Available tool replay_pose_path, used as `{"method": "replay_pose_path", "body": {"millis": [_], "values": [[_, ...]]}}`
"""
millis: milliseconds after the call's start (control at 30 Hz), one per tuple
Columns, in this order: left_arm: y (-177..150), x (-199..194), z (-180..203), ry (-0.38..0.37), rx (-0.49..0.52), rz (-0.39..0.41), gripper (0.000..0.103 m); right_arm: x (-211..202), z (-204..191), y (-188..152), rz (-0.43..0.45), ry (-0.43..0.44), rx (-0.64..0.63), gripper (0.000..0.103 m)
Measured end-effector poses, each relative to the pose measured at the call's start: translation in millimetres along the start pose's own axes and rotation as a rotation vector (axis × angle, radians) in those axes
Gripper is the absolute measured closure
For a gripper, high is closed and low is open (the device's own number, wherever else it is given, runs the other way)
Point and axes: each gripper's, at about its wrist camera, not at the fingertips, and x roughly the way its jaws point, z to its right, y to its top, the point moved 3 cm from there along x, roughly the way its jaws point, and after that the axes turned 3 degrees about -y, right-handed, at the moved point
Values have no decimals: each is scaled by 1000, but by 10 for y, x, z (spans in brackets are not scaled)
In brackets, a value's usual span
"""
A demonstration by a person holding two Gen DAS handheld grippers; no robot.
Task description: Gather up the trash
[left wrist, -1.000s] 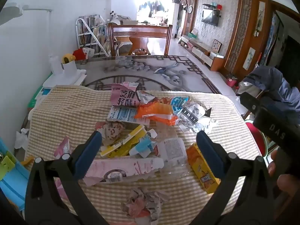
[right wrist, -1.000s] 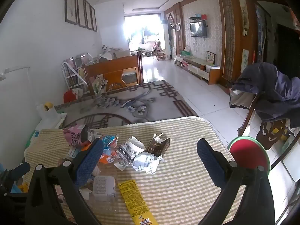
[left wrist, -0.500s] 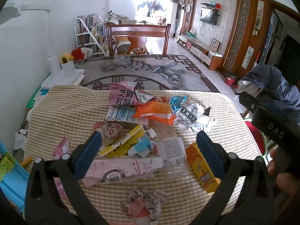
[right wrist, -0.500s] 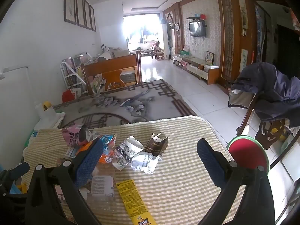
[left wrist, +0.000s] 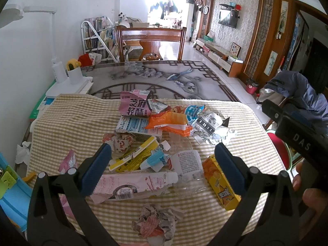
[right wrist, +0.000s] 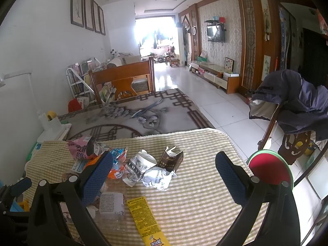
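Note:
Trash lies piled on a yellow checked tablecloth (left wrist: pixel 61 119): a pink snack bag (left wrist: pixel 134 106), an orange wrapper (left wrist: pixel 170 122), crumpled printed paper (left wrist: pixel 211 123), a yellow box (left wrist: pixel 221 181), a pink tube-like pack (left wrist: pixel 133 184), a clear plastic bottle (left wrist: pixel 188 168) and a crumpled wad (left wrist: pixel 155 223). My left gripper (left wrist: pixel 162 160) hovers open above the pile's near side, holding nothing. My right gripper (right wrist: pixel 164 170) hangs open over the cloth's right part, with crumpled paper (right wrist: pixel 157 175), a brown torn carton (right wrist: pixel 172 160) and the yellow box (right wrist: pixel 147 219) below it.
A glass table with a patterned mat (left wrist: pixel 155 75) and a wooden chair (left wrist: pixel 151 39) stand beyond the cloth. A white lamp base and cup (left wrist: pixel 67 78) sit at the left. A chair draped with a dark jacket (right wrist: pixel 297 102) and a red stool (right wrist: pixel 268 169) stand at the right. A hand (left wrist: pixel 313 196) holds the other gripper's handle.
Both views have shifted slightly; the trash sits a little lower and nearer in the frames. Both grippers stay open and nothing has been picked up.

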Motion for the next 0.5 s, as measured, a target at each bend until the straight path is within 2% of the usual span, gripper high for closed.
{"method": "replay_pose_path", "body": {"millis": [500], "values": [[-4,-4,2,0,1,2,4,-107,31,27,16,-13,-9,7]]}}
